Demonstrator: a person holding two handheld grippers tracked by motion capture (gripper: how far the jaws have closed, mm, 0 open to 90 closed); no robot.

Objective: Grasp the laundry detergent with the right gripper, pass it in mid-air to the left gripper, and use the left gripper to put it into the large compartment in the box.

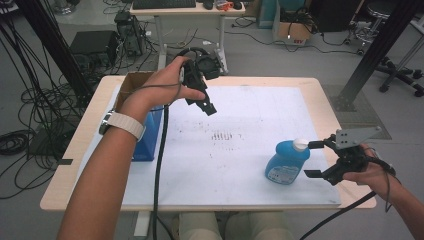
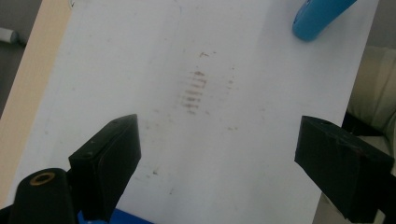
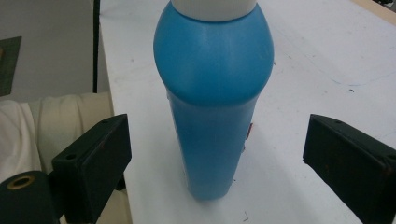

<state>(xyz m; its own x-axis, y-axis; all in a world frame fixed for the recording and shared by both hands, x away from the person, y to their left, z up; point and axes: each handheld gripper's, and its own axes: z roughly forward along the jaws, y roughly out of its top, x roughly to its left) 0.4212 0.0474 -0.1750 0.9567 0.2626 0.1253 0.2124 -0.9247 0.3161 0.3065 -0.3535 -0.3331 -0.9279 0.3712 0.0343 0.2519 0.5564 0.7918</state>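
Observation:
A blue bottle (image 1: 286, 162) with a white cap (image 1: 300, 145) stands upright on the white board (image 1: 250, 110), near its front right corner. My right gripper (image 1: 314, 160) is level with the bottle, just to its right. In the right gripper view the bottle (image 3: 212, 102) stands a little ahead of the right gripper (image 3: 217, 140), whose jaws are open with a clear gap on each side. My left gripper (image 1: 207, 106) hangs above the board's back left part, pointing down at it. The left gripper (image 2: 217, 135) is open and empty, and the bottle (image 2: 320, 16) lies far beyond it.
A blue box (image 1: 147, 137) and a brown cardboard box (image 1: 131, 84) sit at the table's left edge beside my left forearm. Dark smudges (image 1: 225, 135) mark the board's middle. Cables trail from both grippers over the front edge. A desk and cables stand beyond the table.

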